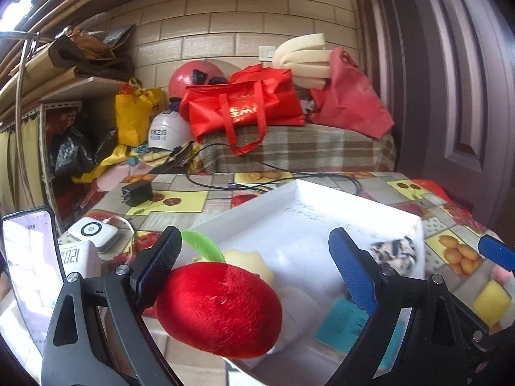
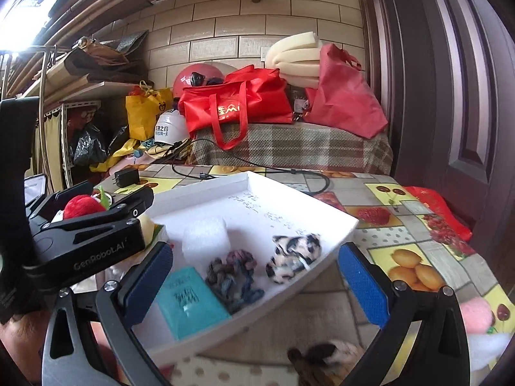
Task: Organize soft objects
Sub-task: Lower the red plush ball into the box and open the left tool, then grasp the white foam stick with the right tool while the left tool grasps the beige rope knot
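A red plush apple (image 1: pixel 222 308) with a green leaf lies between the wide-apart fingers of my left gripper (image 1: pixel 257 273), against the left finger, at the near left edge of the white tray (image 1: pixel 289 199). It also shows in the right wrist view (image 2: pixel 82 206) inside the left gripper (image 2: pixel 96 225). My right gripper (image 2: pixel 254 283) is open and empty over the tray's (image 2: pixel 322 206) near edge. In the tray lie a black-and-white scrunchie (image 2: pixel 294 257), a dark multicoloured scrunchie (image 2: pixel 233 276), a teal packet (image 2: pixel 190 302) and a white foam block (image 2: pixel 206 239).
The table has a fruit-print cloth (image 2: pixel 402 225). A charger (image 1: pixel 136 193), black cable (image 1: pixel 257 167), white device (image 1: pixel 93 233) and phone (image 1: pixel 29 273) lie at the left. A pink soft item (image 2: pixel 476 315) and a furry brown-white item (image 2: pixel 325 360) lie near my right gripper. Bags crowd the back.
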A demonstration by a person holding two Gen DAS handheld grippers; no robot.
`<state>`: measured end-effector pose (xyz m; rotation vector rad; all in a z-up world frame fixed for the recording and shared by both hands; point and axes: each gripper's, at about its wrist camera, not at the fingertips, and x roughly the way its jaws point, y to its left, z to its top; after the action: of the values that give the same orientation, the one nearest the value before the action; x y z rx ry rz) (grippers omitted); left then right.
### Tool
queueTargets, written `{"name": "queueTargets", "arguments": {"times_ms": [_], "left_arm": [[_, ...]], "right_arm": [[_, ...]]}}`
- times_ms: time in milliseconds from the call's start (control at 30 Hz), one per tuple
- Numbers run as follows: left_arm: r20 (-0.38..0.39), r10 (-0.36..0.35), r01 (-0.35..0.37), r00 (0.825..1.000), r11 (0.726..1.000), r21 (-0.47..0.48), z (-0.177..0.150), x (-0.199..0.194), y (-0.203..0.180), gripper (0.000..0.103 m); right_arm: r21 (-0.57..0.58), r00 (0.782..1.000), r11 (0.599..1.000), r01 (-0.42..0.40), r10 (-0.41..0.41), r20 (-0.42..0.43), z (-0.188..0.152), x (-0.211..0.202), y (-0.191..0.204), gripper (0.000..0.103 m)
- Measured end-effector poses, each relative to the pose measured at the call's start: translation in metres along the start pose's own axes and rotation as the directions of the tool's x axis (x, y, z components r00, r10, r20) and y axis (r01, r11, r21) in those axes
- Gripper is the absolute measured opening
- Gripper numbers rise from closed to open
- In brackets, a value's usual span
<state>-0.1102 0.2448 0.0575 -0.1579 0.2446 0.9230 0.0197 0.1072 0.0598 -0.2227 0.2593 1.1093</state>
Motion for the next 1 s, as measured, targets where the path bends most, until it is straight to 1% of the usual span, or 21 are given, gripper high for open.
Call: {"name": "queueTargets", "arguments": {"times_ms": [167,233,267,333,400,433,500,567,600,633,667,733,800,867,933,1000], "left_arm": [[-0.002,-0.093,0.093,0.996,0.995,0.034,-0.006,-0.019,-0.018,0.094],[-0.009,-0.141,0.141,0.990,0.988,0.065,-0.009,-0.027,-0.031,0.094],[-0.019,-0.175,0.176,0.984,0.981,0.081,-0.010,-0.030,-0.038,0.094],[-0.053,-0.247,0.252,0.968,0.962,0.108,-0.014,-0.036,-0.053,0.094],[-0.097,-0.329,0.340,0.939,0.931,0.137,-0.018,-0.043,-0.073,0.093],[-0.110,-0.353,0.366,0.929,0.919,0.145,-0.019,-0.045,-0.080,0.093],[-0.173,-0.416,0.443,0.893,0.880,0.171,-0.023,-0.049,-0.101,0.093],[-0.236,-0.431,0.477,0.871,0.857,0.197,-0.026,-0.047,-0.120,0.093],[-0.272,-0.424,0.484,0.864,0.849,0.213,-0.029,-0.045,-0.130,0.093],[-0.312,-0.417,0.493,0.854,0.840,0.227,-0.032,-0.041,-0.139,0.093],[-0.366,-0.410,0.510,0.835,0.827,0.238,-0.036,-0.035,-0.150,0.093],[-0.451,-0.379,0.524,0.808,0.812,0.257,-0.043,-0.023,-0.165,0.093],[-0.498,-0.361,0.529,0.788,0.811,0.250,-0.048,-0.014,-0.169,0.093],[-0.524,-0.363,0.536,0.771,0.814,0.223,-0.049,-0.007,-0.170,0.093],[-0.533,-0.369,0.538,0.761,0.818,0.201,-0.049,-0.002,-0.173,0.093],[-0.547,-0.367,0.542,0.753,0.817,0.198,-0.050,0.002,-0.179,0.093]], "right_arm": [[-0.028,1.000,1.000,0.002,-0.002,0.000,-0.012,-0.030,-0.015,0.103],[-0.030,1.000,0.999,0.023,-0.023,-0.020,-0.018,-0.040,-0.028,0.103],[-0.024,0.999,0.999,0.036,-0.037,-0.030,-0.020,-0.045,-0.036,0.103],[0.010,0.997,0.998,0.064,-0.063,-0.054,-0.026,-0.055,-0.060,0.103],[0.054,0.991,0.992,0.115,-0.111,-0.080,-0.032,-0.067,-0.091,0.103],[0.079,0.988,0.987,0.139,-0.132,-0.085,-0.036,-0.074,-0.103,0.103],[0.118,0.977,0.972,0.202,-0.191,-0.097,-0.042,-0.087,-0.132,0.103],[0.133,0.962,0.959,0.251,-0.233,-0.140,-0.047,-0.094,-0.153,0.103],[0.136,0.956,0.954,0.267,-0.244,-0.166,-0.049,-0.096,-0.164,0.103],[0.139,0.953,0.955,0.262,-0.233,-0.194,-0.051,-0.096,-0.175,0.103],[0.137,0.952,0.959,0.249,-0.216,-0.215,-0.052,-0.093,-0.182,0.103],[0.126,0.952,0.968,0.217,-0.181,-0.247,-0.054,-0.088,-0.188,0.103],[0.120,0.952,0.978,0.173,-0.135,-0.273,-0.055,-0.080,-0.188,0.103],[0.088,0.950,0.986,0.143,-0.112,-0.291,-0.055,-0.071,-0.184,0.103],[0.047,0.947,0.988,0.145,-0.125,-0.295,-0.056,-0.066,-0.180,0.102],[0.029,0.942,0.992,0.125,-0.110,-0.318,-0.056,-0.055,-0.178,0.102]]}}
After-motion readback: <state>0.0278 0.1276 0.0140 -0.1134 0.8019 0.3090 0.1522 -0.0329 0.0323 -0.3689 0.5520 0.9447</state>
